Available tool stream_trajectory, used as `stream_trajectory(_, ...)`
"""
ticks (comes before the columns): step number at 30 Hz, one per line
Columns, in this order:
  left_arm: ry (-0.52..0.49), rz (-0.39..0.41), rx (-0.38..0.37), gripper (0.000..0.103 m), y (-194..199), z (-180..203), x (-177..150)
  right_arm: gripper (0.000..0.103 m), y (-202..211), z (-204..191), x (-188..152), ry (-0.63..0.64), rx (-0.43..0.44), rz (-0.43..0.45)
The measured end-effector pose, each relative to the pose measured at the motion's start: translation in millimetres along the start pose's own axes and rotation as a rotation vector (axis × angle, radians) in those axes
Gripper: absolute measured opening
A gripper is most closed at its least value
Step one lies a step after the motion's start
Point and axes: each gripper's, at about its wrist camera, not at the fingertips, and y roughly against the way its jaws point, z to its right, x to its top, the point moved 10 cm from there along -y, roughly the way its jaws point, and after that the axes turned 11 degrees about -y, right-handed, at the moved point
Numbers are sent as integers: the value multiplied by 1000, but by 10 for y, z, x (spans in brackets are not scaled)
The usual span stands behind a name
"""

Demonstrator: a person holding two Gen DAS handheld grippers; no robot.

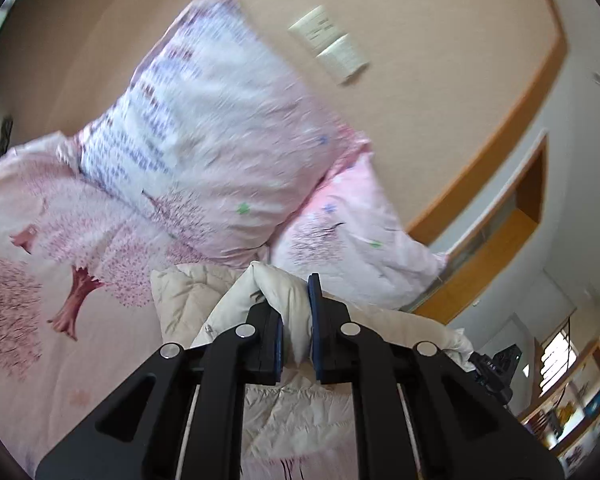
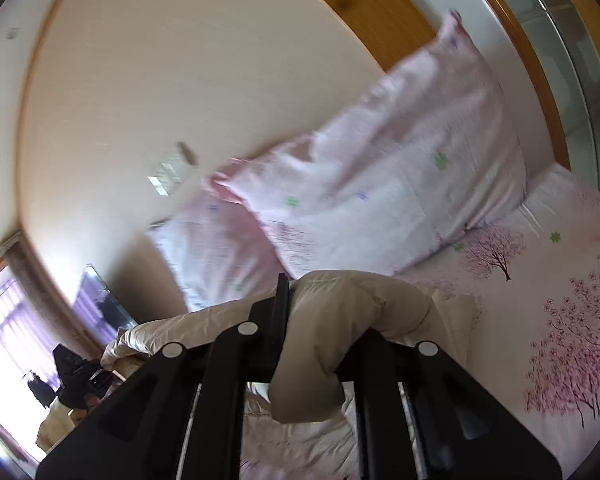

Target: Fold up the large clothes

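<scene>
Jacket (image 2: 332, 320) folds hide right gripper's (image 2: 320, 320) far finger.

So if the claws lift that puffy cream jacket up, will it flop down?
Probably yes. The cream jacket already droops over the right claw and sags toward the bed, so it looks floppy. Its quilted puffiness suggests it is light for its size. The left claw squashes a fold easily, so it seems soft.
</scene>
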Motion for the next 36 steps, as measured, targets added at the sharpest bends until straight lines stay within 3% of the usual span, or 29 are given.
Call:
stream_trajectory(5,120,-95,45,9,-653,-526,-139,12,-777,567,-38,-138,-129,-96)
stream_trajectory(11,257,-162,64,10,-1090,-965,-342,16,-1317,1086,-174,-308,-222,-195)
stream_trajectory(13,282,-178,70,10,-1163,-1043,-394,22,-1403,1157,-214,-347,-221,-218)
stream_trajectory(15,290,-187,72,14,-1216,-1075,-412,45,-1462,1193,-220,-384,-208,-231)
stream_trajectory(18,298,-203,68,33,-1269,-1089,-412,62,-1463,1206,-110,-414,-183,-191)
stream_trajectory(20,304,-193,56,55,-1264,-1081,-370,64,-1400,1206,15,-408,-166,-147)
stream_trajectory(21,306,-182,50,60,-1240,-1070,-335,65,-1355,1212,60,-397,-170,-130)
stream_trajectory(23,290,-154,34,71,-1147,-1035,-246,65,-1226,1239,140,-329,-211,-105)
stream_trajectory(26,232,-149,65,73,-978,-1031,-201,65,-1086,1325,65,-238,-287,-137)
stream_trajectory(30,159,-225,199,73,-844,-1169,-356,65,-992,1492,-111,-205,-332,-204)
stream_trajectory(32,151,-269,221,72,-847,-1211,-472,64,-983,1548,-223,-198,-342,-239)
stream_trajectory(34,140,-311,237,72,-864,-1239,-588,59,-996,1557,-321,-189,-338,-266)
stream_trajectory(35,125,-333,249,70,-890,-1235,-645,52,-1014,1544,-352,-182,-338,-273)
stream_trajectory(36,112,-351,253,68,-917,-1221,-693,33,-1048,1518,-406,-168,-335,-290)
